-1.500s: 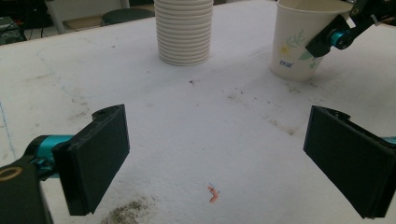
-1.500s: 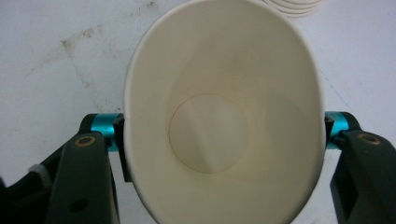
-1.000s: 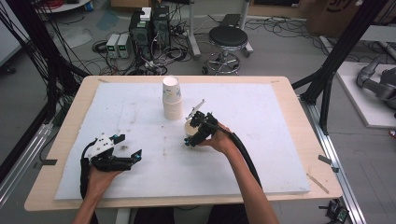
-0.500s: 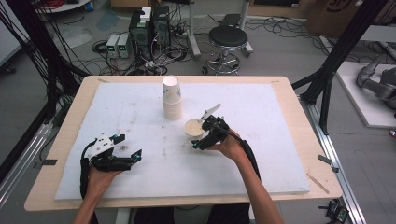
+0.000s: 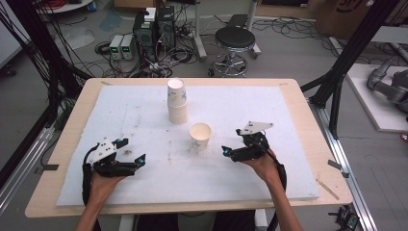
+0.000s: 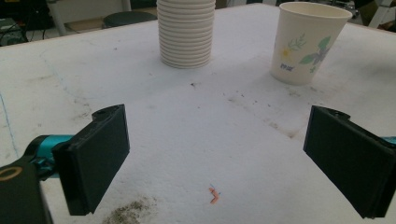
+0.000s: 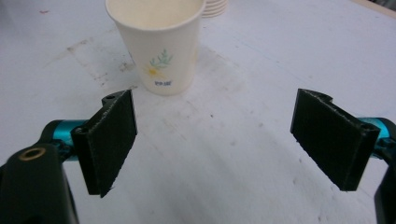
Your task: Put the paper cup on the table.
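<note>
A single paper cup [image 5: 200, 136] with a flower print stands upright and empty on the white mat [image 5: 250, 103], near its middle. Behind it to the left rises a stack of nested paper cups [image 5: 177, 101]. My right gripper [image 5: 232, 142] is open just right of the single cup, clear of it; in the right gripper view the cup [image 7: 159, 44] stands beyond the spread jaws of the gripper [image 7: 215, 135]. My left gripper [image 5: 134, 150] rests open at the mat's front left. Past that open gripper [image 6: 219, 158], the left gripper view shows the stack [image 6: 186, 32] and the cup [image 6: 308, 42].
The mat covers a wooden table [image 5: 315, 139]. A dark smudge [image 6: 130, 212] and a small orange scrap [image 6: 214, 195] lie on the mat by the left gripper. A stool [image 5: 235, 38] and electronics boxes [image 5: 154, 29] sit on the floor beyond the table.
The right gripper carried the single cup rightward, set it down upright, opened and drew back to the right. The left gripper stayed put.
</note>
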A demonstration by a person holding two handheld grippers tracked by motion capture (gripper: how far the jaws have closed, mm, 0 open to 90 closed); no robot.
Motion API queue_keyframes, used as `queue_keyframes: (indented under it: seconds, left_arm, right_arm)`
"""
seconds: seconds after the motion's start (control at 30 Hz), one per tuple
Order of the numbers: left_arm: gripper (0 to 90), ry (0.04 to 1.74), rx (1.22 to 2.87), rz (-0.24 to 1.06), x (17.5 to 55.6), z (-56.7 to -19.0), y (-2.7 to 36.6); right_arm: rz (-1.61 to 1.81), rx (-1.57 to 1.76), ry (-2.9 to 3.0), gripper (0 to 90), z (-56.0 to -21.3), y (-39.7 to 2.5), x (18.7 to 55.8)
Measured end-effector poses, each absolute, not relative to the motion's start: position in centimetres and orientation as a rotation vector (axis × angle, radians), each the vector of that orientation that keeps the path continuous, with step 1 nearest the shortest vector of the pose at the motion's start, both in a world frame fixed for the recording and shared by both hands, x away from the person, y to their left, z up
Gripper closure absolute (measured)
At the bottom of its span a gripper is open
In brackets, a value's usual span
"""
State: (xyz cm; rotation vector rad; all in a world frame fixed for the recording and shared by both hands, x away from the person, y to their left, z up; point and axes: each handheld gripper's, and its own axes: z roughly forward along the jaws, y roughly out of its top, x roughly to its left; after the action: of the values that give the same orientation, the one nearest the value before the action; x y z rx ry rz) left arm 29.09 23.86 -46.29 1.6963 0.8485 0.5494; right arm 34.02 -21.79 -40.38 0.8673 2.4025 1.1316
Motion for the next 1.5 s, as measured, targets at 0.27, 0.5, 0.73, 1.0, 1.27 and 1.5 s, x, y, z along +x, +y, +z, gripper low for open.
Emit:
queue_keyframes:
  seconds: [0.27,0.5,0.73,1.0,1.27,1.5]
  left_arm:
    - [7.1,0.840,1.696,0.546,29.1,-46.3,23.9]
    - [7.1,0.825,1.684,0.531,28.9,-46.3,24.1]
    - [7.1,0.805,1.678,0.531,28.7,-46.3,24.2]
    - [7.0,0.810,1.662,0.530,28.6,-46.4,24.3]
    - [7.1,0.809,1.661,0.530,28.6,-46.4,24.3]
    - [7.1,0.807,1.661,0.534,28.6,-46.4,24.4]
  right_arm:
    - [1.169,0.906,2.316,14.8,-41.3,-24.3,32.0]
    - [1.236,0.919,2.245,14.8,-42.1,-25.8,31.1]
    - [1.309,0.929,2.158,14.9,-43.1,-27.0,30.5]
    - [1.320,0.959,2.158,14.9,-44.4,-27.3,30.8]
    - [1.293,0.939,2.150,15.0,-45.0,-27.0,30.7]
    - [1.300,0.944,2.138,15.0,-45.0,-27.1,30.7]
